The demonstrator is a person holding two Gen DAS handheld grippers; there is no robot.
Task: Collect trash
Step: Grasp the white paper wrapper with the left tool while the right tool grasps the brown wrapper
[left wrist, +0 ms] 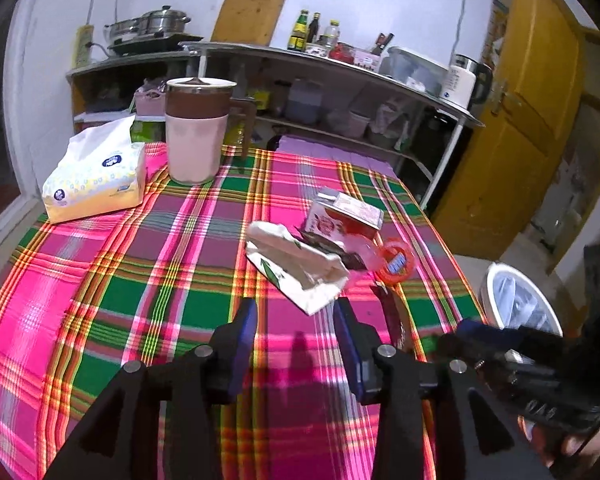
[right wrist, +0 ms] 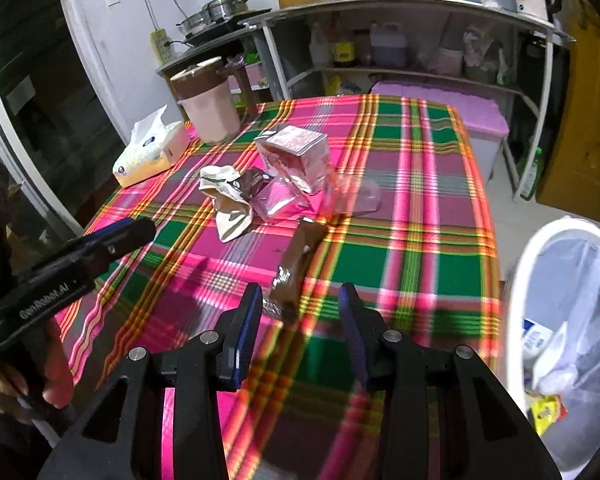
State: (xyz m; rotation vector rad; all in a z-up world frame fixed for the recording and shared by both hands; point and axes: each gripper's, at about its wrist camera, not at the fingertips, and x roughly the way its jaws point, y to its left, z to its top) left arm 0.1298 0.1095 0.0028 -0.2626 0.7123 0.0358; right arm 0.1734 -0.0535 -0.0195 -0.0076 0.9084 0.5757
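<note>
Trash lies on the plaid tablecloth (left wrist: 120, 280): a crumpled white paper bag (left wrist: 296, 268), a pink carton (left wrist: 344, 216), a dark wrapper (left wrist: 332, 250), a clear cup with a red lid (left wrist: 394, 262) and a brown snack wrapper (left wrist: 392, 312). My left gripper (left wrist: 296, 316) is open, just short of the paper bag. In the right wrist view my right gripper (right wrist: 300, 300) is open, with the brown wrapper (right wrist: 296, 268) just ahead between its tips. The paper bag (right wrist: 228, 204), carton (right wrist: 296, 156) and clear cup (right wrist: 356, 196) lie farther off. The left gripper (right wrist: 116, 236) shows at the left.
A white trash bin (right wrist: 560, 340) with a liner and some trash stands on the floor right of the table, also in the left wrist view (left wrist: 516, 296). A tissue pack (left wrist: 96, 176) and a pink-brown jug (left wrist: 198, 128) stand at the far left. Shelves (right wrist: 412, 32) stand behind.
</note>
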